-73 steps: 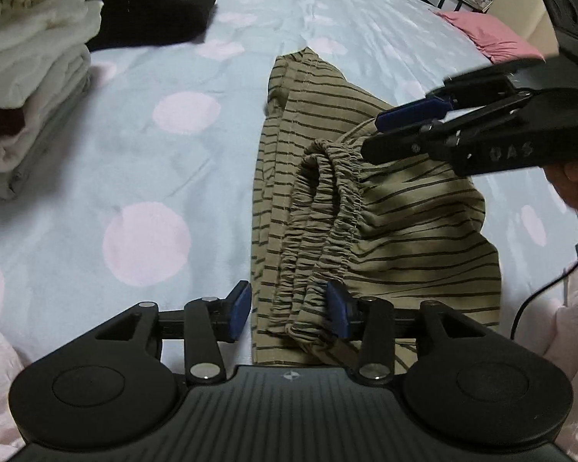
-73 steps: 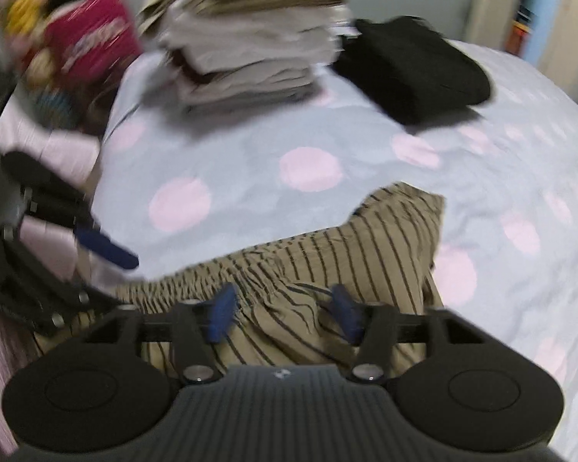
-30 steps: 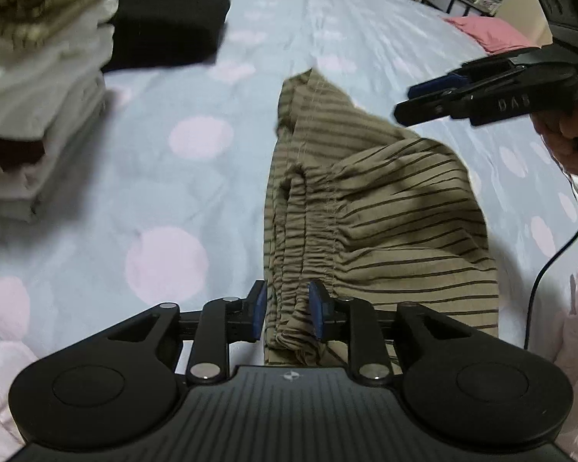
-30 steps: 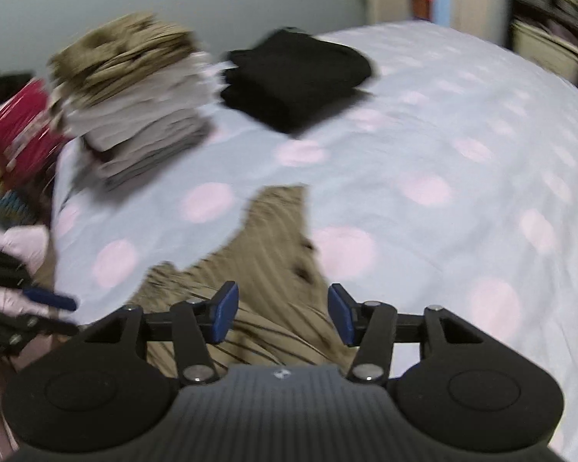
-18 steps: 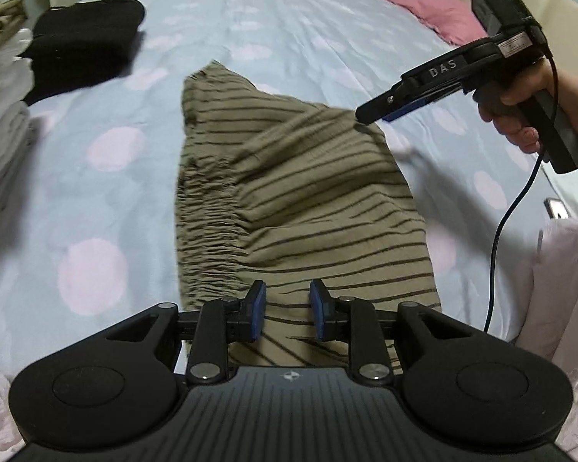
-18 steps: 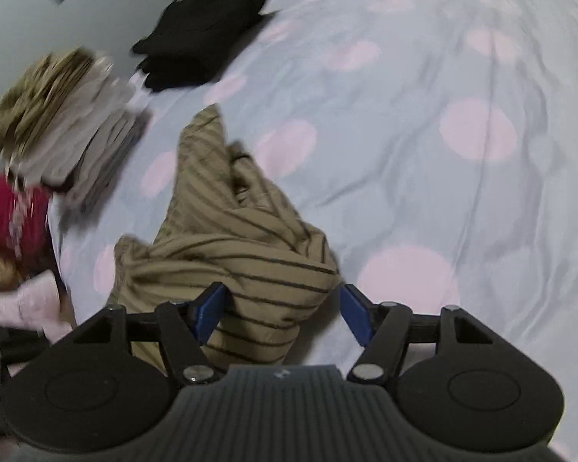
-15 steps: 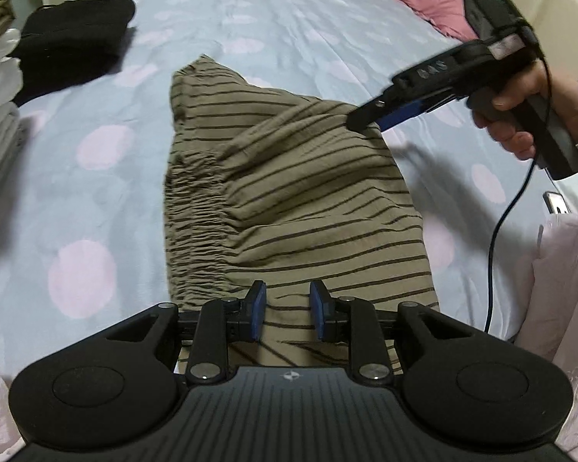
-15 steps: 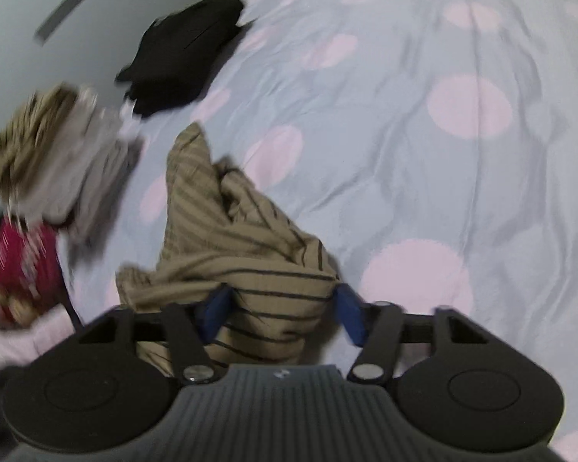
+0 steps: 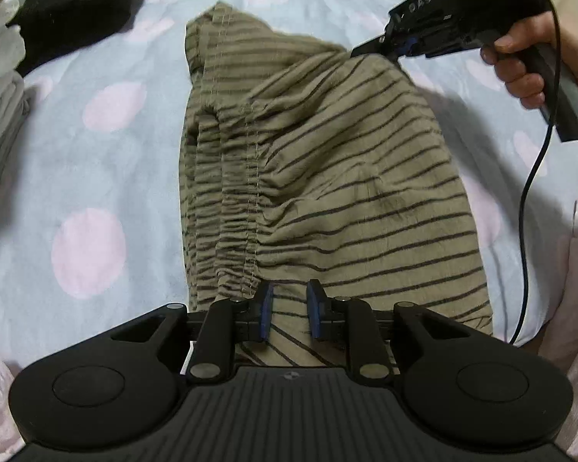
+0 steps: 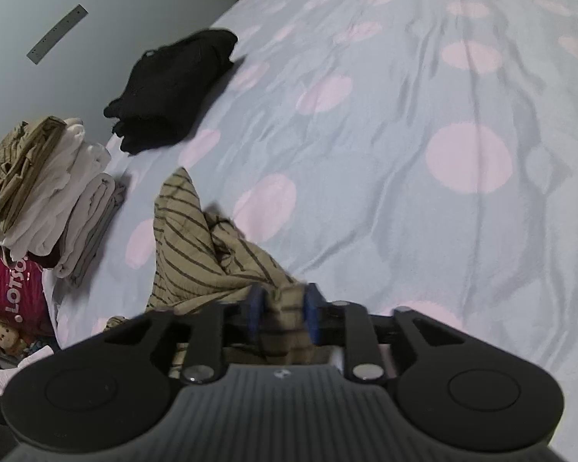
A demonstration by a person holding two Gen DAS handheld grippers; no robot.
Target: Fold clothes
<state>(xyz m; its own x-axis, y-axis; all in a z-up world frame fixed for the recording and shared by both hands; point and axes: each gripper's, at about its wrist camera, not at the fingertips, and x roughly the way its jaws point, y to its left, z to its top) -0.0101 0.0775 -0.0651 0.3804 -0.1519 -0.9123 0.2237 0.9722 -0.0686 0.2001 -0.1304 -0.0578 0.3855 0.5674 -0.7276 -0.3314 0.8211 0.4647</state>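
Left wrist view: striped shorts (image 9: 320, 177) lie spread on the dotted bedsheet (image 9: 96, 177), gathered waistband running from 12 toward 6 o'clock. Left gripper (image 9: 289, 310) sits at 6 o'clock; jaws closing, cloth between the blue pads, which don't look pressed on it yet, so I read it as not clamped. Right gripper (image 9: 385, 48) at 1 o'clock bites the far corner, a hand (image 9: 520, 50) on its handle. One tool at each end, probably to pull the cloth taut before folding.

Right wrist view: right gripper (image 10: 283, 313) at 6 o'clock is clamped on a bunched fold of the shorts (image 10: 196, 238), jaws easing open slightly. Folded pile (image 10: 50, 188) at 9 o'clock, black garment (image 10: 173, 88) at 11, both well apart from the shorts.
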